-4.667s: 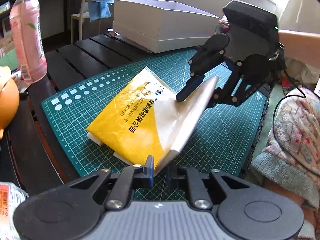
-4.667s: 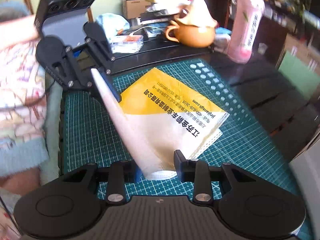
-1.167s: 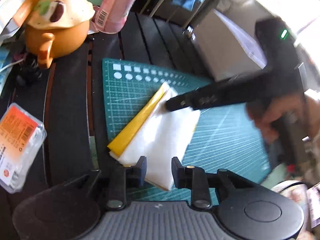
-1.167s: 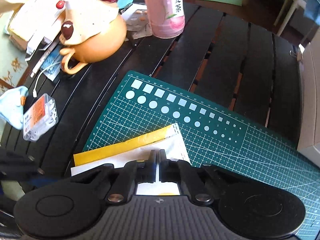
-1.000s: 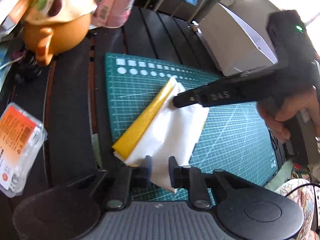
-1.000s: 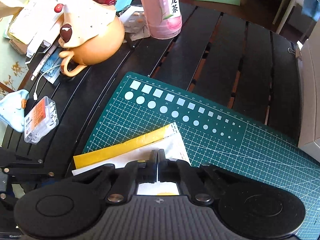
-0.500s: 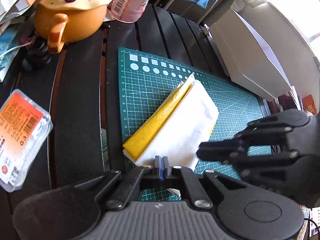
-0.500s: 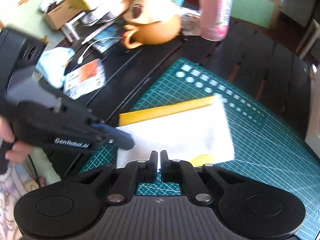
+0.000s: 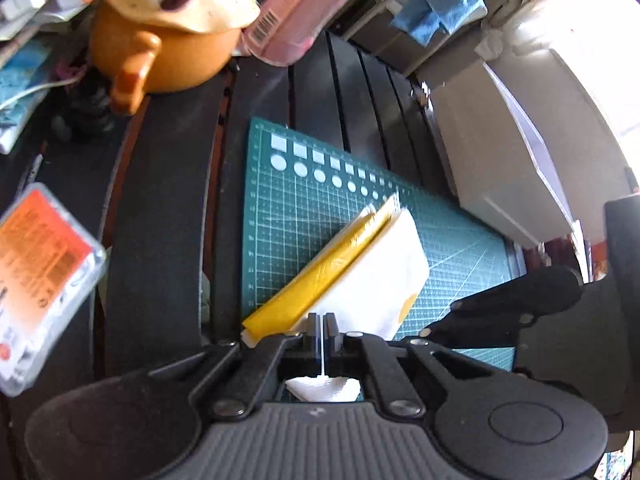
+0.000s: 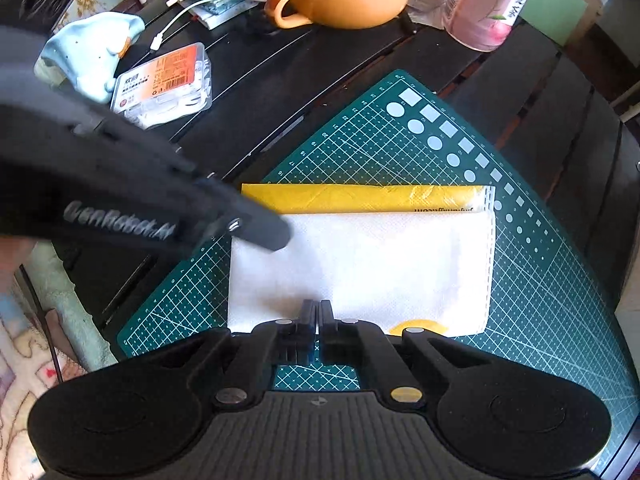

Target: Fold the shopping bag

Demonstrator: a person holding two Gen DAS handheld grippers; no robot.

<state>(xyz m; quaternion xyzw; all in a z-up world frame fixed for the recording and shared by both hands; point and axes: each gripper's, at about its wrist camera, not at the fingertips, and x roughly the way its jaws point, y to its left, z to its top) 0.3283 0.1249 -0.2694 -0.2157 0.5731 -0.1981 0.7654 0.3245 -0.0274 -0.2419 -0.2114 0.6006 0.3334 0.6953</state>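
In the right wrist view the folded shopping bag [image 10: 360, 264] lies flat mid-frame on the green cutting mat [image 10: 540, 280], long axis left to right, yellow strip along its upper edge. Both the left gripper [image 9: 321, 326] and right gripper [image 10: 317, 314] have their jaws pressed together over the bag's near edge, gripping nothing.
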